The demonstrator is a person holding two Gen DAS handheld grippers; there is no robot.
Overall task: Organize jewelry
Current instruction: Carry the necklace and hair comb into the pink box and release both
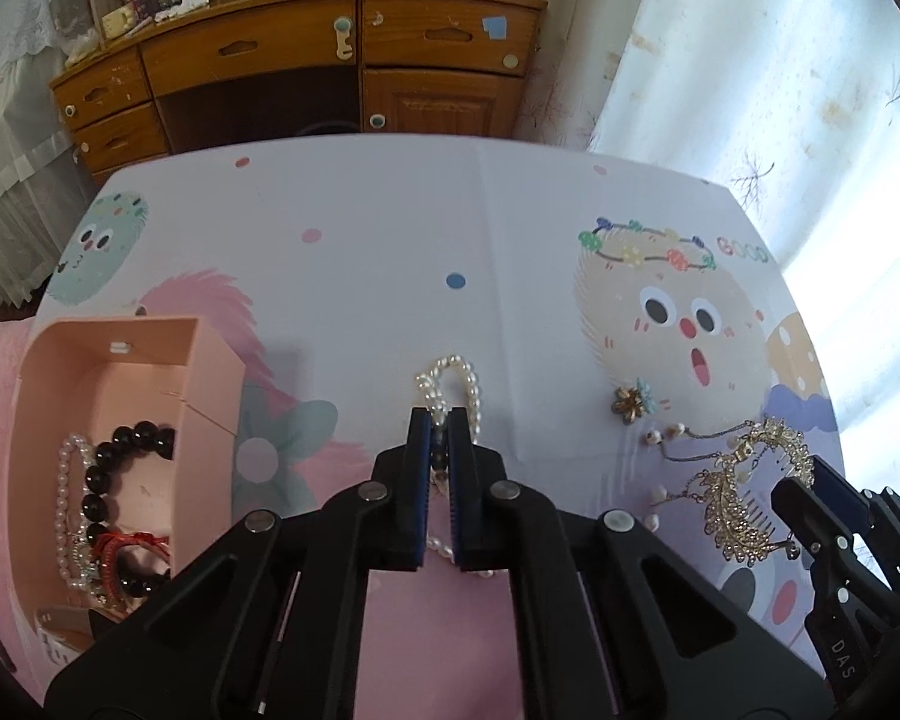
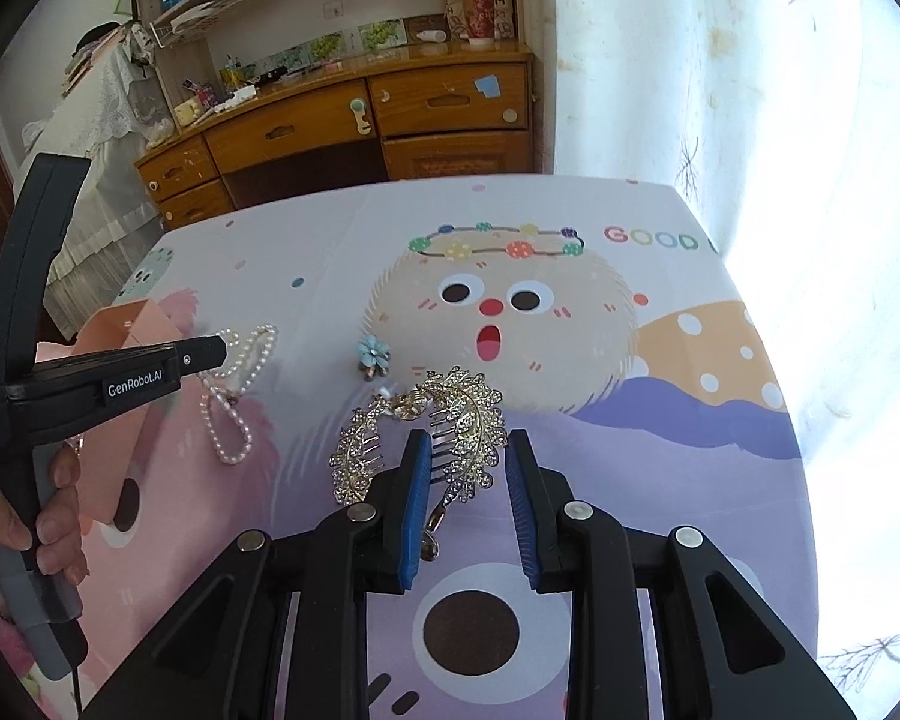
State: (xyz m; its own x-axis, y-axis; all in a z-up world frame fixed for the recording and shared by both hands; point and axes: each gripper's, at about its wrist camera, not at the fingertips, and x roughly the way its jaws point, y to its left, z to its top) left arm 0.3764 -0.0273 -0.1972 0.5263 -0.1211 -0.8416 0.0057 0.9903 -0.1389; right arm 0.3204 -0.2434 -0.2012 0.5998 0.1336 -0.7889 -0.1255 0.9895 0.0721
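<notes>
A bedroom with a wooden desk (image 1: 306,60) and pale leaf-print curtains is forming the background, and a bench (image 1: 390,228) under a pastel cartoon-print cloth is carrying the jewelry. The open pink cardboard box (image 1: 120,372) at the bench's left edge is serving as the landmark; it is already holding a black bead bracelet (image 1: 105,480), a small pearl strand and a red piece.

Just right of the box, the left gripper (image 1: 441,444) is sitting fully closed on a white pearl strand (image 1: 450,384), whose loop is trailing beyond the fingertips. The pearls are looking light, limp and slippery, so pinching across a doubled section seems wise, since a single bead could roll out.

Further right of the box, the right gripper (image 2: 468,468) is standing narrowly apart around a gold rhinestone leaf hair comb (image 2: 450,426); whether the pads are actually pressing on it I cannot tell. The comb is appearing stiff yet delicate, with thin teeth and set stones, so the solid spine seems the safest hold. A small blue flower brooch (image 2: 375,354) is lying on the bench beyond the comb, well right of the box.
</notes>
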